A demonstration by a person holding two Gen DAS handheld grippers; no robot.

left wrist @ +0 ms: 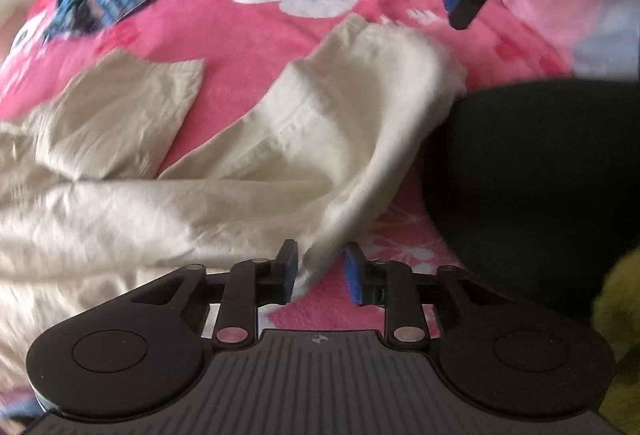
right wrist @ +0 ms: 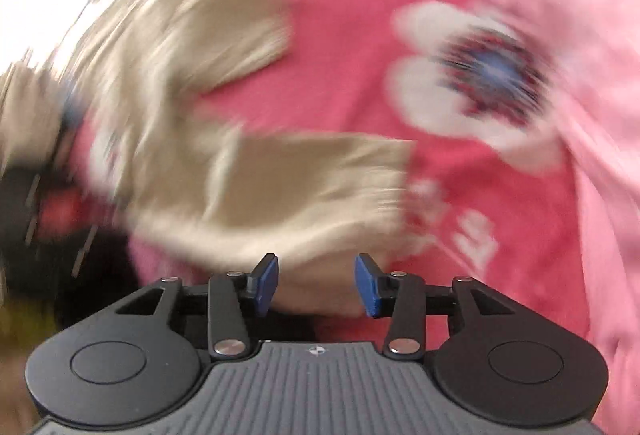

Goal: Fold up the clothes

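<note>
We find no readable words, brand names or numbers in either view. The one sign we can log is a small round crosshair mark [left wrist: 319,339] on the ribbed grey body of the left gripper, at 6 o'clock in the left wrist view; the same crosshair mark [right wrist: 316,351] stands on the right gripper's body, at 6 o'clock in the right wrist view. White shapes [right wrist: 476,231] on the pink blanket [right wrist: 344,35], at 4 o'clock, are too blurred to read.
</note>
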